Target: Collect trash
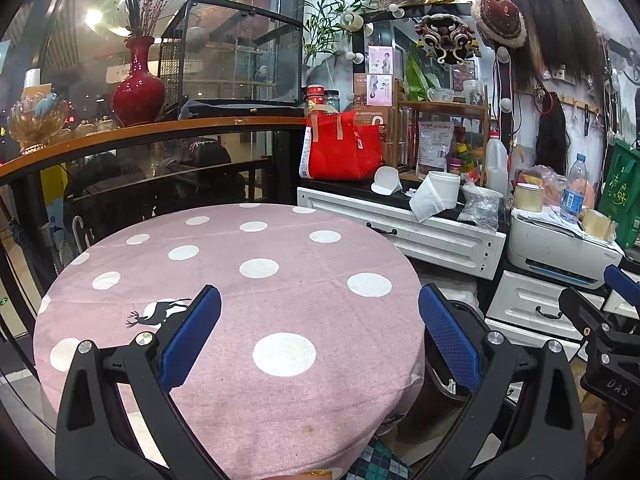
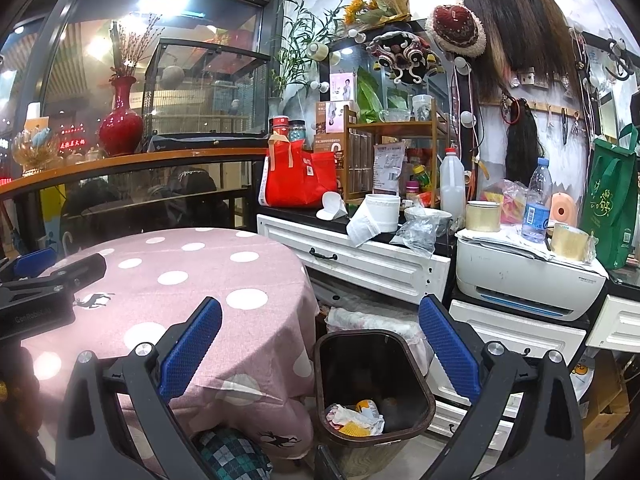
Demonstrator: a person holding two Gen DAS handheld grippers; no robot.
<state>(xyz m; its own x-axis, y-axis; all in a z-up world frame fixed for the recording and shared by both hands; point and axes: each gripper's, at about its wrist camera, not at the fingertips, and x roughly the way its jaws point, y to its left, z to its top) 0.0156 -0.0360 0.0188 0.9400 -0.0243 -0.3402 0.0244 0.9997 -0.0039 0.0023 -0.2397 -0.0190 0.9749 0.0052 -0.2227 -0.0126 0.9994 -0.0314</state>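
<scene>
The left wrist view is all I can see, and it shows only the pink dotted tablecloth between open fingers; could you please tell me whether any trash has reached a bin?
Observer: Yes. In the right wrist view a dark bin stands on the floor beside the table, with crumpled wrappers at its bottom.
Operator: Thank you. Is the right gripper carrying anything?
Observer: No. The right gripper is open and empty, positioned above the bin.
Operator: Where is my left gripper relative to it?
Observer: The left gripper is open over the tablecloth; the right wrist view shows it at its far left edge, above the table.
</scene>
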